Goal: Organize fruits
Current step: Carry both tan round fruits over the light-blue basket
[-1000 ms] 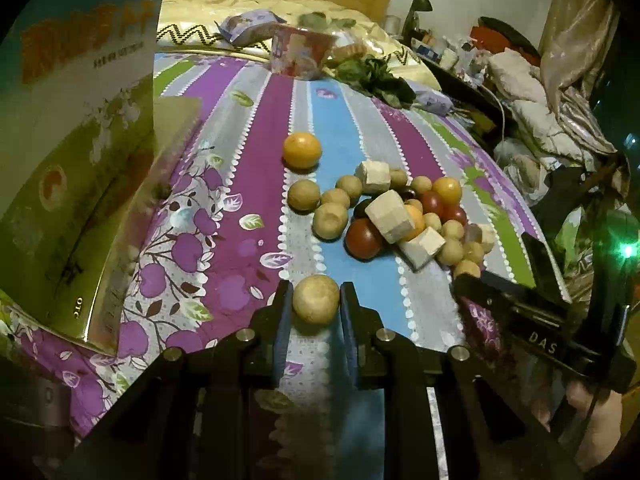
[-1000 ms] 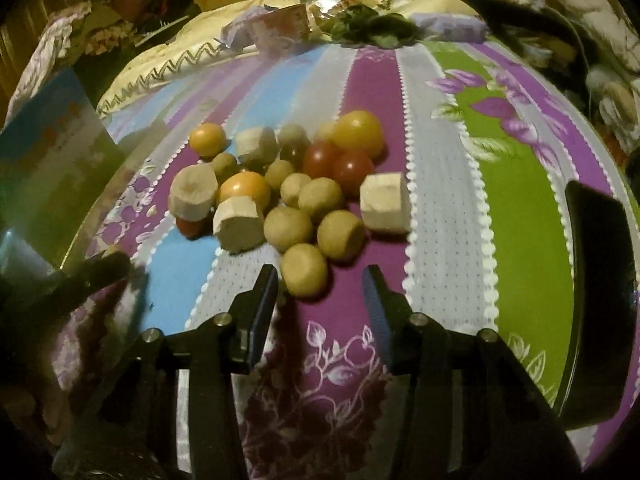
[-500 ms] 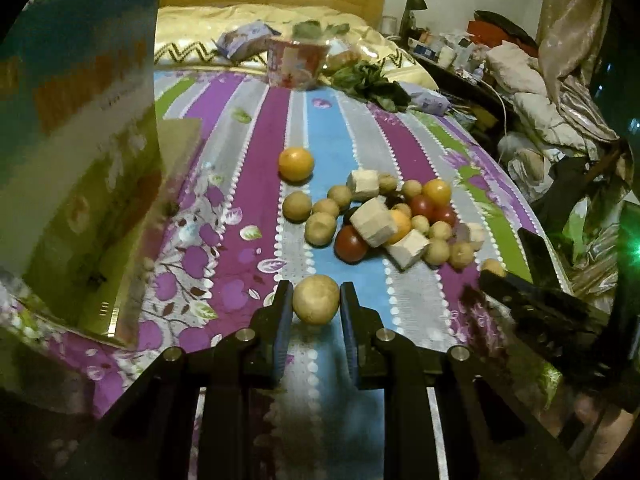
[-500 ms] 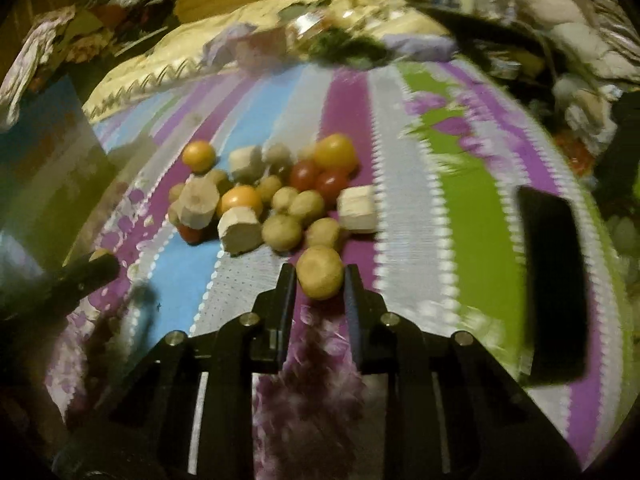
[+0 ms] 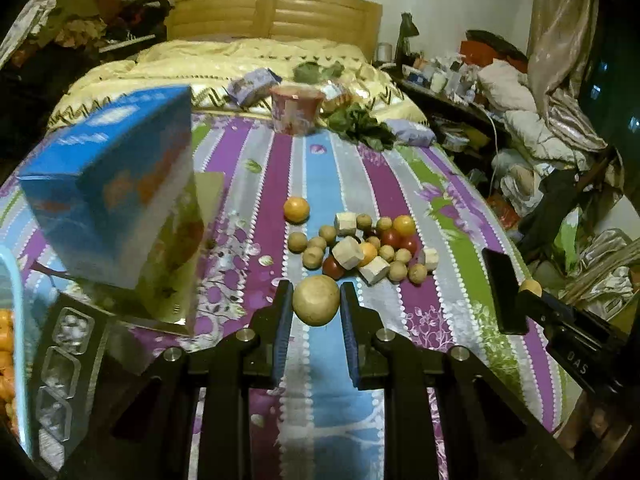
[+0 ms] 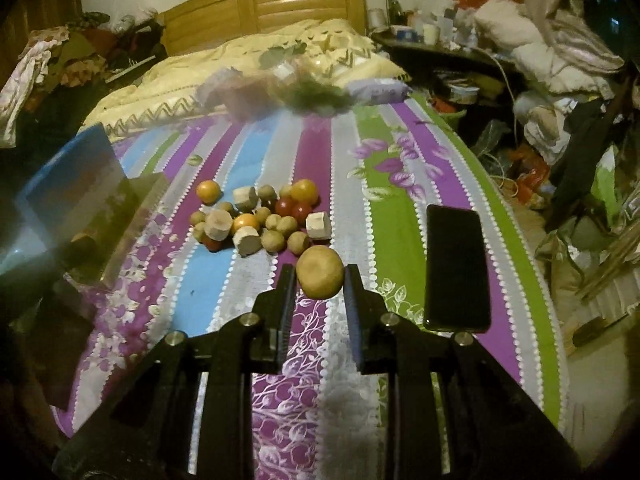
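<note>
Both grippers carry fruit: the left gripper [image 5: 316,307] clamps one longan [image 5: 316,300], the right gripper [image 6: 320,278] another [image 6: 320,271], above the bed [image 6: 400,216]. Next, likely, each drops into the box [image 5: 108,208].

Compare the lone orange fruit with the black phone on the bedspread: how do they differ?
The orange fruit is round and bright; the phone is flat, rectangular and dark. The fruit lies at the left edge of the fruit pile; the phone lies apart, on the right. Both rest on the bedspread, ungripped.
</note>
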